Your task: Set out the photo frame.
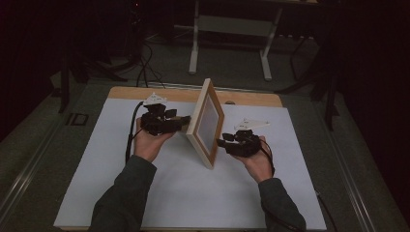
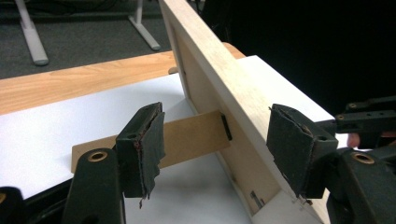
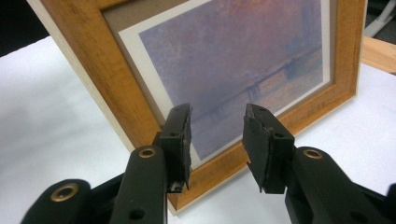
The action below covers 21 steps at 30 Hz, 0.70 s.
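We see the right gripper [image 1: 221, 143] part-open, empty, facing the picture frame [image 1: 206, 122], which stands upright mid-table on the white mat [image 1: 193, 193]. Behind it, the left gripper [image 1: 187, 119] gapes wide astride the frame's edge and stand [image 2: 187, 137], gripping nothing.

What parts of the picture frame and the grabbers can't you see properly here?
- High view: the picture frame stands almost edge-on, so its painting is too small and dim to make out.
- Left gripper view: the frame's top is cut off by the upper edge; the brown back stand is partly hidden behind the left gripper.
- Right gripper view: the frame's top is cut off; the right gripper covers part of the lower painting.
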{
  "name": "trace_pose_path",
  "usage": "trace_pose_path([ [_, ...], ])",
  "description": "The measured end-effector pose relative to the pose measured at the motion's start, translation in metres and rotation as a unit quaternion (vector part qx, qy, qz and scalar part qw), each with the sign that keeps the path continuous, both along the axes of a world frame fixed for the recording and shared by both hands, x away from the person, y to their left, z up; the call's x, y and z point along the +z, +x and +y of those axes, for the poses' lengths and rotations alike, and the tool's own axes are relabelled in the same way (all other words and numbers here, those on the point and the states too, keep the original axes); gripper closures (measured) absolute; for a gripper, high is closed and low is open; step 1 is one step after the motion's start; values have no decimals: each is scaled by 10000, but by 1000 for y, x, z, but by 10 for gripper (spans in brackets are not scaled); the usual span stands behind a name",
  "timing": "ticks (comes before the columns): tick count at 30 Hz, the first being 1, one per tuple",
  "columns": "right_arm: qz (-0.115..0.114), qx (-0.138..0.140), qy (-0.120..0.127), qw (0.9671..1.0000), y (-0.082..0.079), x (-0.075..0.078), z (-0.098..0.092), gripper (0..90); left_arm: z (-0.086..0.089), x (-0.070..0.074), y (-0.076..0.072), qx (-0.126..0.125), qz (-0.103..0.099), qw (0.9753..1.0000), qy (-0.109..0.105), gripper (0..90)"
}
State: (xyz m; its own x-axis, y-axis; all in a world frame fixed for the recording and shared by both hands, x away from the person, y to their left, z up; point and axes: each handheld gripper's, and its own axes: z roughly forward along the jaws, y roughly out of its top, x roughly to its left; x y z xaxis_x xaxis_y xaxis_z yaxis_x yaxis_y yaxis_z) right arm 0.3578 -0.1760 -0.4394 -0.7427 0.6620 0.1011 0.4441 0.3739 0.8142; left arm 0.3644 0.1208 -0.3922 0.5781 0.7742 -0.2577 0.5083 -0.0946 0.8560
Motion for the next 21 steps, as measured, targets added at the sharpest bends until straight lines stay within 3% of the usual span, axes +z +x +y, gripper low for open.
trace_pose_path([
  [12, -4, -88, 5, 10000, 0, -3, -7, 598, -11, 6, -12, -89, -67, 9999, -103, 268],
  [21, -11, -115, 45, 9999, -1, -3, -10, 598, -28, 1, -19, -195, -87, 9998, 47, 264],
])
